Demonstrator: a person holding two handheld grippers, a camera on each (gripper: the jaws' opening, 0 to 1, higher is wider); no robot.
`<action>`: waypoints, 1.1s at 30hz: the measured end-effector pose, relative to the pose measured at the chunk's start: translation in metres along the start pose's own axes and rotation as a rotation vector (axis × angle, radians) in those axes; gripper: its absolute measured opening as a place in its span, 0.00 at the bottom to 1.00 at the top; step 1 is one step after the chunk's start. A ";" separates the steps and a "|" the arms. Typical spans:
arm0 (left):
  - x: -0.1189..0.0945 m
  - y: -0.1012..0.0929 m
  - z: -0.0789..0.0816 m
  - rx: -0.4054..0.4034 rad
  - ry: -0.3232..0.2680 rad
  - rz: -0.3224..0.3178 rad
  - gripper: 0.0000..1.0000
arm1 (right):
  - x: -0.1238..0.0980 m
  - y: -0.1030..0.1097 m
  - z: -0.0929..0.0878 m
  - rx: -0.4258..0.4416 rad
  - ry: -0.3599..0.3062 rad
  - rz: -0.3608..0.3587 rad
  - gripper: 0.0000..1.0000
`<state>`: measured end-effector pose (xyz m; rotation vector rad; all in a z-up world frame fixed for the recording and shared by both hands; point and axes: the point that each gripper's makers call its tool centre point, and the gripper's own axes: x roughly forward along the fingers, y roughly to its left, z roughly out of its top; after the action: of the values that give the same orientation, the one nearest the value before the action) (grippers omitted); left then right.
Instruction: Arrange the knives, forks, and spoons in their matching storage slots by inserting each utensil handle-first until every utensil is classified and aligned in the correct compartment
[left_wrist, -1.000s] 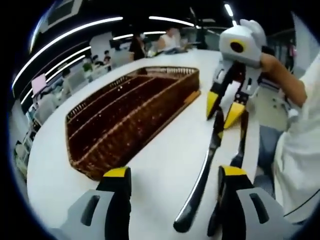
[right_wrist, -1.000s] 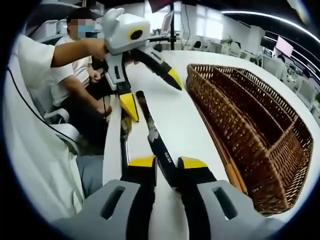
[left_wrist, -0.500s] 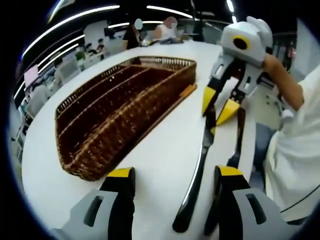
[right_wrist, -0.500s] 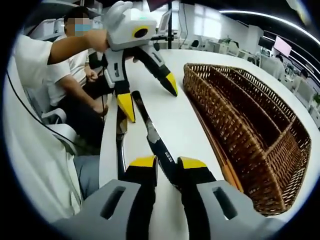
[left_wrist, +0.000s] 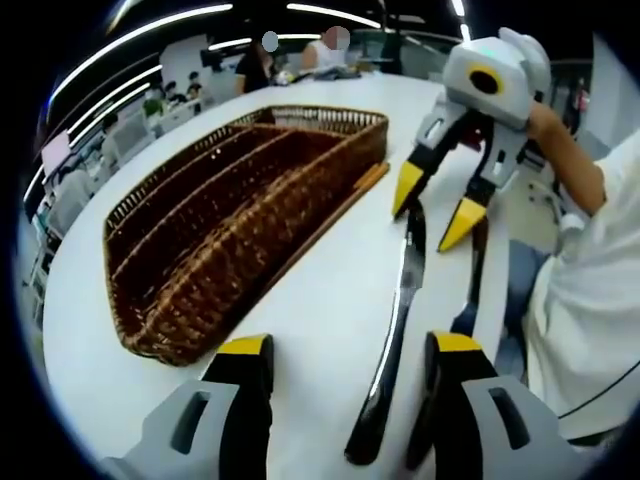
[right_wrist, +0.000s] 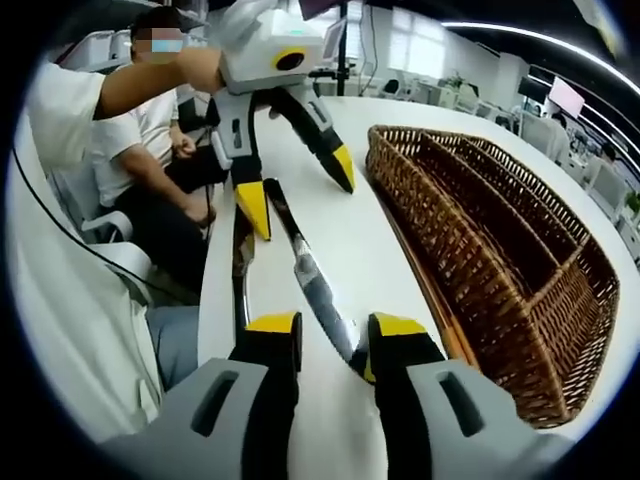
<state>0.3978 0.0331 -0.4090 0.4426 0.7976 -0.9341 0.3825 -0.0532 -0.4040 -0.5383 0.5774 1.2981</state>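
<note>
Wicker tray (left_wrist: 230, 220) sits left on the white surface (left_wrist: 320, 300), all slots bare; 2 knives (left_wrist: 395, 340) lie right of it, near the edge. Left tool (left_wrist: 345, 365) is wide over the near handles; right tool (right_wrist: 335, 345) is parted around a knife blade (right_wrist: 318, 290), gripping nothing. Risk, as I judge it: a nudge could slide a knife off the edge.

Two knives (left_wrist: 392, 340) (left_wrist: 470, 290), one wicker basket (left_wrist: 230, 215) and two hand-held grippers on the table.

You work in open-plan office: long ceiling light strips (left_wrist: 150, 25), rows of desks (right_wrist: 560, 125), seated people (left_wrist: 335, 45) beyond white bench (left_wrist: 320, 290).
</note>
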 end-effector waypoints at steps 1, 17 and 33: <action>0.000 0.001 0.001 0.011 0.007 -0.010 0.56 | 0.000 0.002 0.000 0.003 -0.006 0.001 0.18; 0.009 -0.017 0.015 0.099 0.111 -0.068 0.36 | 0.005 -0.002 -0.001 0.237 -0.018 -0.003 0.16; 0.008 -0.025 0.012 0.114 0.146 -0.075 0.33 | 0.006 -0.010 0.000 0.444 -0.014 0.033 0.15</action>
<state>0.3847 0.0071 -0.4077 0.5889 0.9015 -1.0293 0.3935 -0.0510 -0.4071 -0.1534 0.8378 1.1564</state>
